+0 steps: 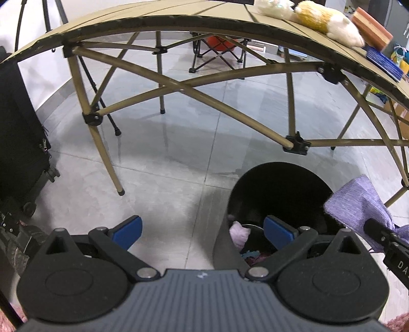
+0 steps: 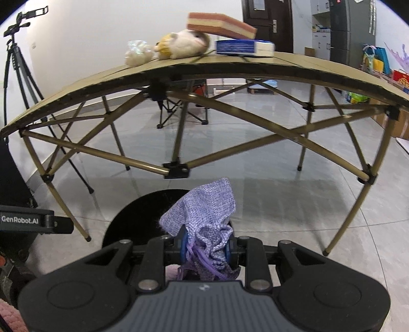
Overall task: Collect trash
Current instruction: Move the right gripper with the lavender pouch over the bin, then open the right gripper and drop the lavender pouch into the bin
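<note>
My right gripper (image 2: 205, 249) is shut on a crumpled purple knitted cloth (image 2: 204, 212), which sticks up between its blue pads. It hangs just above the near rim of a round black bin (image 2: 135, 217) on the floor. In the left wrist view the same cloth (image 1: 358, 201) shows at the right edge, over the bin (image 1: 278, 189), which holds pale purple and blue scraps (image 1: 240, 233). My left gripper (image 1: 203, 231) is open with nothing between its blue pads (image 1: 127, 231); its right finger reaches over the bin's rim.
A tan folding table (image 2: 76, 89) with crossed legs stands just beyond the bin and carries plush toys (image 2: 184, 43), a sponge (image 2: 219, 24) and a blue box (image 2: 242, 47). A black suitcase (image 1: 18, 132) is at the left, a tripod (image 2: 15, 63) and folding chair (image 1: 217, 51) farther back.
</note>
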Demonstrator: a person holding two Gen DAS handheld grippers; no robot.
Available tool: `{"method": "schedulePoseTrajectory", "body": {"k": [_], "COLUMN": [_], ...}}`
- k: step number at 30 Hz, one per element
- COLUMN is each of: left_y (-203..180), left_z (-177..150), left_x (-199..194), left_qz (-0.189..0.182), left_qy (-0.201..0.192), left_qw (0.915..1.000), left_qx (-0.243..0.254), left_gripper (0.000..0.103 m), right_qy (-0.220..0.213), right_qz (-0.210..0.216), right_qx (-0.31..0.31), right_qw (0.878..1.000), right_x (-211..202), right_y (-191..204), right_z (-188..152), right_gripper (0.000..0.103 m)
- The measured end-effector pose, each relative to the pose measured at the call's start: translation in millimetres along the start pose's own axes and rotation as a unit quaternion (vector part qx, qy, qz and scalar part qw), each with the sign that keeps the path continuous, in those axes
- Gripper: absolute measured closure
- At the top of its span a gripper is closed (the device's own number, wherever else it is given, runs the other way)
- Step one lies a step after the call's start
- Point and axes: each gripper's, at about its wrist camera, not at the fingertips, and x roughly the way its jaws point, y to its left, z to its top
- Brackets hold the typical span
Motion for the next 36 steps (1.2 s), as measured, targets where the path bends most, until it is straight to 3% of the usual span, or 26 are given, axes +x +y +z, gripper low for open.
{"method": "schedulePoseTrajectory", "body": {"k": [14, 36], "left_y": [38.0, 82.6], "left_z": [-0.4, -4.0], "left_x": [2.5, 23.8], "left_qz": [0.017, 0.049], "left_qy": [0.003, 0.028], "left_qw": [0.9994, 0.9963], "left_qx": [-0.029, -0.065], "left_gripper": [0.0, 0.0], "right_qy": [0.026, 0.107], "right_qz": [0.031, 0.037], "right_qx": [-0.028, -0.032], "right_qw": [0.999, 0.993], "right_x": [27.6, 89.7], "right_y": [53.7, 94.6], "right_z": [7.4, 1.0], "right_gripper": [0.078, 0.078]}}
